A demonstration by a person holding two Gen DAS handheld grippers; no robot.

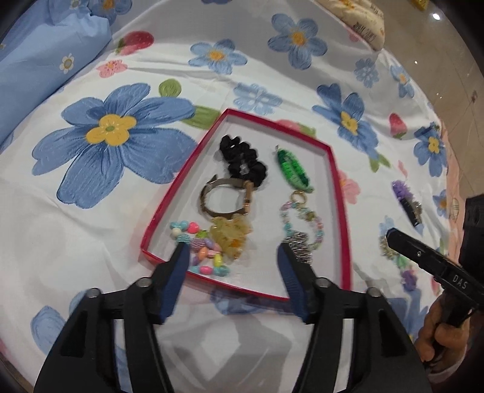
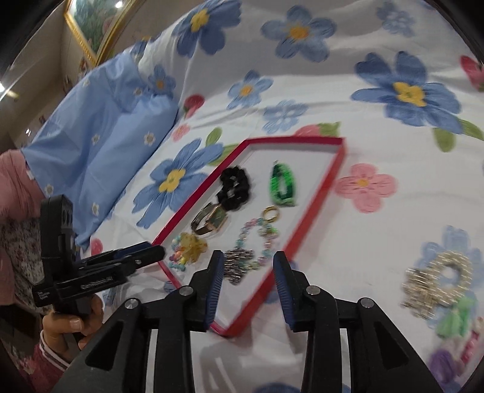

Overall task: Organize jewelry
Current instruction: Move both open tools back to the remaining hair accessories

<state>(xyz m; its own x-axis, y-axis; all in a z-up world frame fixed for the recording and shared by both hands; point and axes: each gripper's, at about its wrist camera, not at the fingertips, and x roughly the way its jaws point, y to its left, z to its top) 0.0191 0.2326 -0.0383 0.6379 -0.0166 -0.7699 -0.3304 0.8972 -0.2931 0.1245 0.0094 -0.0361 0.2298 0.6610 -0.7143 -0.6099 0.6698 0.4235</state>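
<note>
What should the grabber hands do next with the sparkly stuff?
Probably swing the right gripper, open and empty, over to the gold beaded bracelet on the bedsheet. It lies outside the red tray, where the watch and scrunchie already sit.

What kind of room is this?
Most likely a bedroom: the red tray of jewelry sits on a flowered bedsheet, a blue pillow lies beside it, and a gold-framed picture hangs on the wall.
</note>
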